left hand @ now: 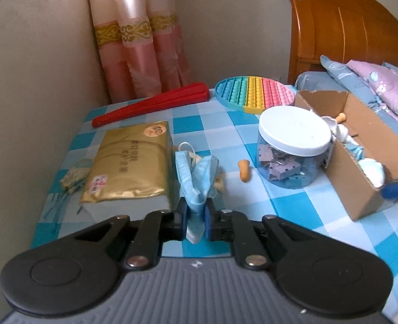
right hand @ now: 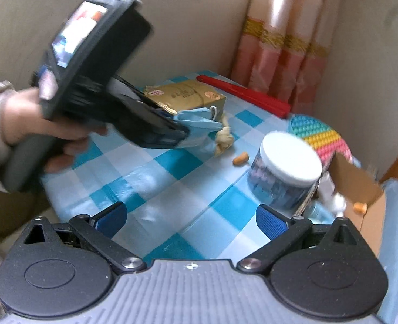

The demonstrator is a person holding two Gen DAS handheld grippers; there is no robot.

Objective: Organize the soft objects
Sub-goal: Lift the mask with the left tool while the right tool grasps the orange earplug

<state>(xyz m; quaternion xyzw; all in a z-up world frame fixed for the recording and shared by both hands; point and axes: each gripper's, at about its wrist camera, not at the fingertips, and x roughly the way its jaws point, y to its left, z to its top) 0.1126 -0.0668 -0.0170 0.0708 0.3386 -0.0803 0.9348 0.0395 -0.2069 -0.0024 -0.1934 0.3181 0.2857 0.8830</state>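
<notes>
Blue face mask (left hand: 196, 178) pinched between the left tongs (left hand: 196, 217), bunched and lifted just off the desk (left hand: 293, 210) beside the gold packet (left hand: 130, 162); likely headed for the cardboard box (left hand: 353, 162) at right, which holds other soft bits. Right tongs (right hand: 191, 220) spread wide, empty, hovering near the jar (right hand: 285, 172).

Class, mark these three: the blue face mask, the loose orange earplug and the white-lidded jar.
blue face mask (left hand: 196, 181), left wrist view, folded middle above the tongs.
orange earplug (left hand: 244, 171), left wrist view, its body.
white-lidded jar (left hand: 293, 131), left wrist view, lid top.
</notes>
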